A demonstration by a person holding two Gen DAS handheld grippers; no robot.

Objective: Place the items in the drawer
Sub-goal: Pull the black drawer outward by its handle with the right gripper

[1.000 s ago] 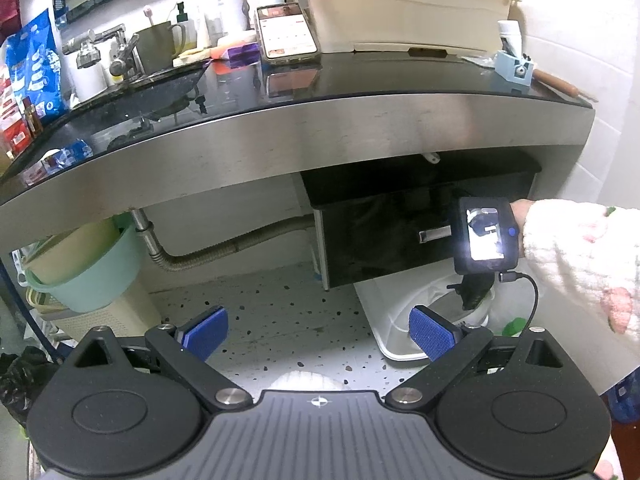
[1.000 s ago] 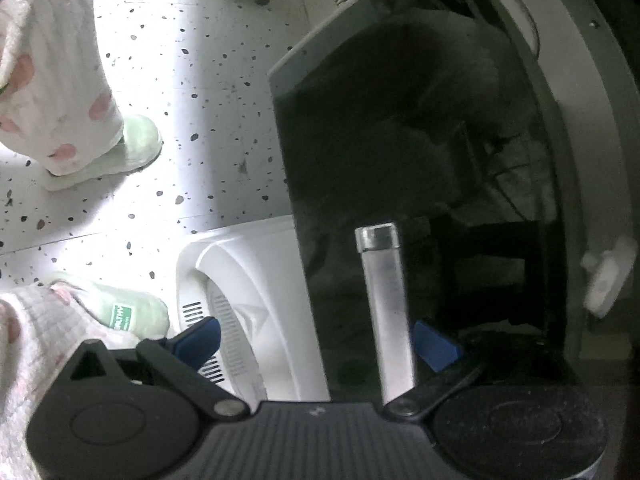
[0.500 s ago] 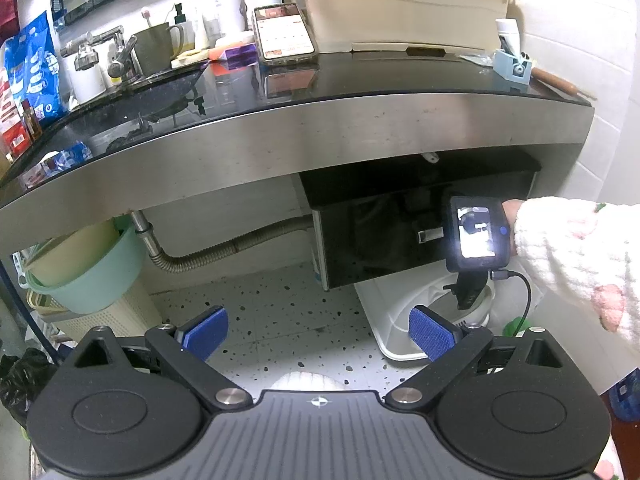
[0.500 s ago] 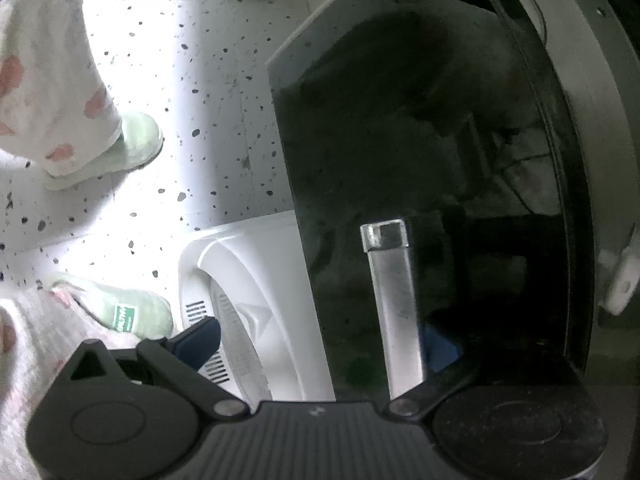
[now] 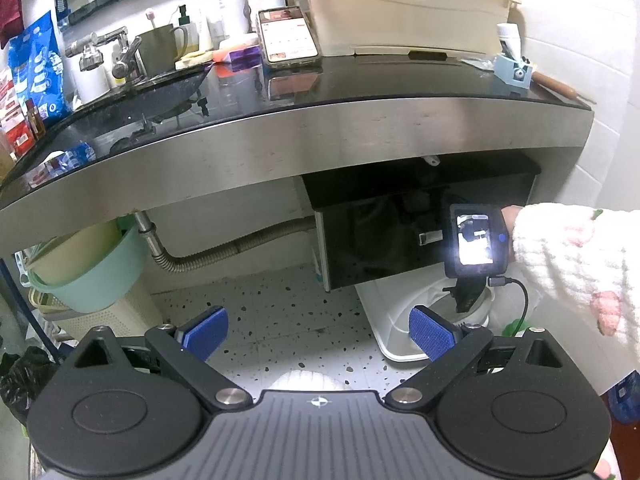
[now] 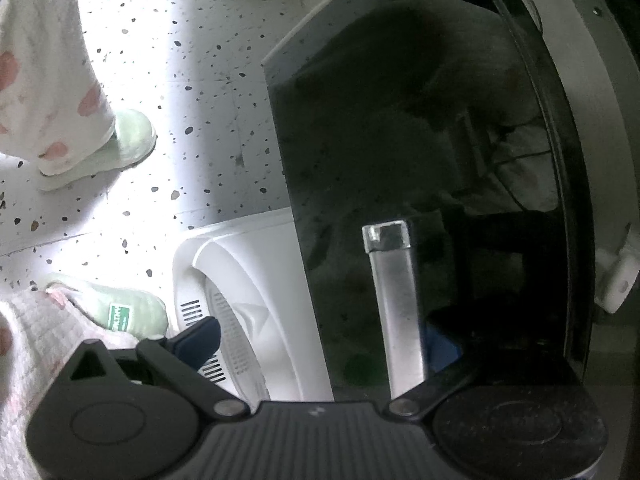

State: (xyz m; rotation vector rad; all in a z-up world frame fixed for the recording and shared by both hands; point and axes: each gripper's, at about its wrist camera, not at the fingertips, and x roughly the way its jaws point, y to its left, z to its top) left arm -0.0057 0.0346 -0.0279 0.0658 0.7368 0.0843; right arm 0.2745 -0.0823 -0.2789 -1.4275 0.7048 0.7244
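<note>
A glossy black drawer [image 5: 380, 236] hangs under the steel-edged black counter [image 5: 320, 136], slightly pulled out, with a silver bar handle [image 5: 430, 237]. My left gripper [image 5: 318, 330] is open and empty, held back from the counter above the speckled floor. My right gripper [image 6: 320, 338] is open and turned sideways at the drawer front [image 6: 400, 140]. The silver handle [image 6: 394, 304] lies between its two blue fingertips; the right fingertip [image 6: 440, 346] sits behind the handle. The right gripper's lit screen [image 5: 476, 240] shows in the left wrist view, right of the handle.
On the counter are a phone [image 5: 288, 36], bottles, a cream tub [image 5: 404, 4], a blue holder [image 5: 514, 70] and a tap [image 5: 104, 52]. Below are a flexible drain hose [image 5: 224, 252], a mint basin [image 5: 92, 272], and a white appliance [image 6: 244, 300] on the floor. My slippered feet [image 6: 120, 152] stand nearby.
The right gripper has moved a little further onto the drawer handle, and the drawer front has shifted slightly outward. The left gripper has stayed nearly still.
</note>
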